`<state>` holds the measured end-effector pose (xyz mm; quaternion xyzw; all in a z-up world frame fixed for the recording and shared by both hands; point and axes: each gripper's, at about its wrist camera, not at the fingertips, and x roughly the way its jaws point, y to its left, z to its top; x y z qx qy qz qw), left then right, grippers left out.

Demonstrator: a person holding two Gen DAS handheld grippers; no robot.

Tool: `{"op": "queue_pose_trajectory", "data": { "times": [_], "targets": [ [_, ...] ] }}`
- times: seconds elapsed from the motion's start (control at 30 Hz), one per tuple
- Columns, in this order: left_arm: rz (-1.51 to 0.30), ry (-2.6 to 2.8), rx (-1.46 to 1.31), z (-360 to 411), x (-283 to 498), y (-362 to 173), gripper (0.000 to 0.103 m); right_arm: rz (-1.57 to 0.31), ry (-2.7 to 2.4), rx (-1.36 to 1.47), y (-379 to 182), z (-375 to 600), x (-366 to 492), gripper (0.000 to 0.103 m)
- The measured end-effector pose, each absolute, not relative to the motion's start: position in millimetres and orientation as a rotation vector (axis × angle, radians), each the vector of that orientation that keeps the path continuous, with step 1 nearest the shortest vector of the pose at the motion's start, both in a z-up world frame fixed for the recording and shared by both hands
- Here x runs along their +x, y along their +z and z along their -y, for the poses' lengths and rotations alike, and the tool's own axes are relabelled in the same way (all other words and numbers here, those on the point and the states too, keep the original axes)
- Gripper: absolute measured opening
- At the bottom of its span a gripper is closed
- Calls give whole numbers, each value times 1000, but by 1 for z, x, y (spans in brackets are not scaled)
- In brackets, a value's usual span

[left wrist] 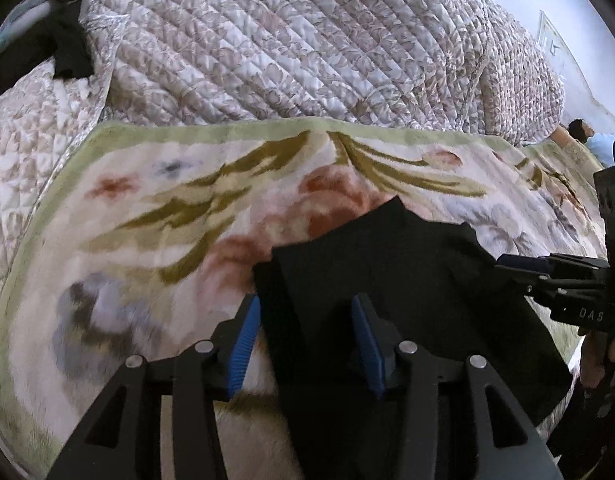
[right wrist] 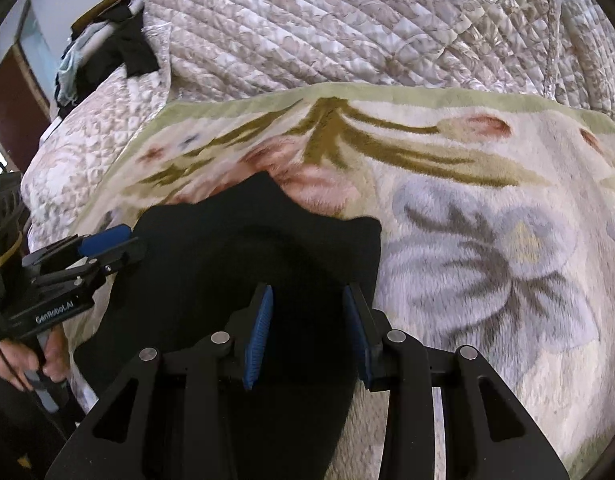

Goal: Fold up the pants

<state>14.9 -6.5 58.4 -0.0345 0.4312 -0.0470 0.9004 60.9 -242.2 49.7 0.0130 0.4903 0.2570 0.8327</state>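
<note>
Left gripper (left wrist: pixel 305 312) showing black angular frame, ribbed blue pads, round silver screws, right gripper (right wrist: pixel 307 304) matching, white GenRobot.AI lettering running along a side, thin black cable trailing.

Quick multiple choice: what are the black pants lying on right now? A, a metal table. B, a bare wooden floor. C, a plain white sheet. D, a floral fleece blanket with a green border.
D: the black pants lie spread on the floral blanket, whose pale green border runs along its far edge against the quilted bedspread.
</note>
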Motion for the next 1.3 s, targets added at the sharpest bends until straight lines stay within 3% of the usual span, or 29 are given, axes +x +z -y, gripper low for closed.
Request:
{"op": "queue_pose_trajectory", "data": {
  "times": [0.2, 0.4, 0.87, 1.3],
  "targets": [
    [-894, -87, -73, -1, 9, 59, 52, -997, 588, -47, 51, 235, 48, 37],
    [-923, -118, -227, -24, 13, 56, 56, -1006, 551, 33, 48, 249, 59, 53],
    [-1004, -308, -453, -18, 8, 30, 67, -1180, 691, 428, 22, 285, 61, 57],
    [-1077, -329, -484, -17, 9, 27, 68, -1287, 792, 451, 18, 275, 60, 56]
  ]
}}
